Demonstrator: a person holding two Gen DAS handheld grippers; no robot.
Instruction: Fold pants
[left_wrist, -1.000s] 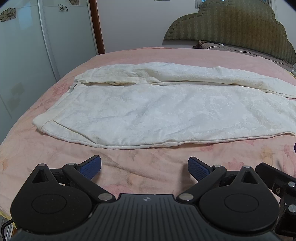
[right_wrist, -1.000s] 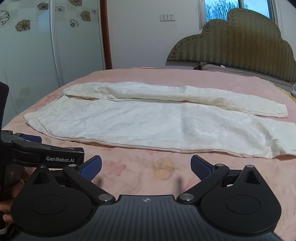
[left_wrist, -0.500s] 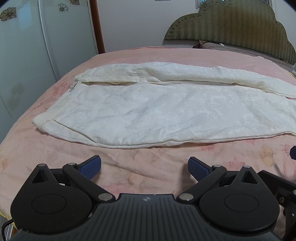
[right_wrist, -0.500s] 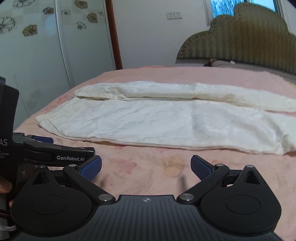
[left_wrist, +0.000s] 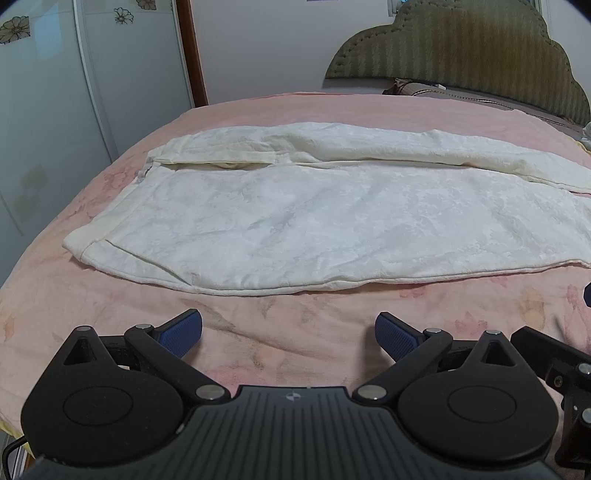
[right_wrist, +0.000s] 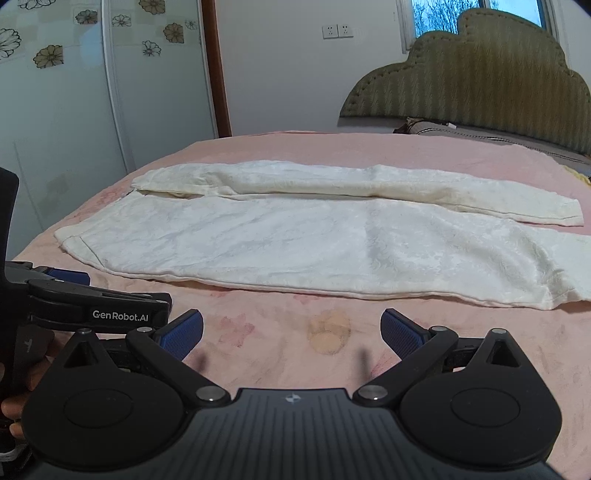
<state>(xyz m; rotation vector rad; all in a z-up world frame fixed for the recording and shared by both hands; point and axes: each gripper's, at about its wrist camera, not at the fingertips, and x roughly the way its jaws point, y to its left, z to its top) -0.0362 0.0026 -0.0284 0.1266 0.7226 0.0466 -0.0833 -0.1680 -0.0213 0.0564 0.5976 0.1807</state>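
Observation:
Cream-white pants (left_wrist: 314, 221) (right_wrist: 314, 240) lie flat on the pink bed, waistband to the left and legs running right. The far leg is a narrower strip along the back. Its cuff (right_wrist: 554, 214) shows in the right wrist view. My left gripper (left_wrist: 288, 332) stands open over bare bedspread just short of the near hem, nothing between its blue pads. Further right, my right gripper (right_wrist: 291, 330) is open too, equally short of the pants. The left gripper's body (right_wrist: 92, 306) shows at the left edge of the right wrist view, with a hand behind it.
A pink floral bedspread (left_wrist: 295, 110) covers the bed. An olive padded headboard (right_wrist: 480, 81) and a pillow (right_wrist: 461, 133) stand at the far right. Glass wardrobe doors with flower prints (right_wrist: 74, 92) line the left side, beyond the bed's edge.
The right wrist view has swung between frames, so the pants shifted sideways in it. The left gripper has barely moved. Both stay open.

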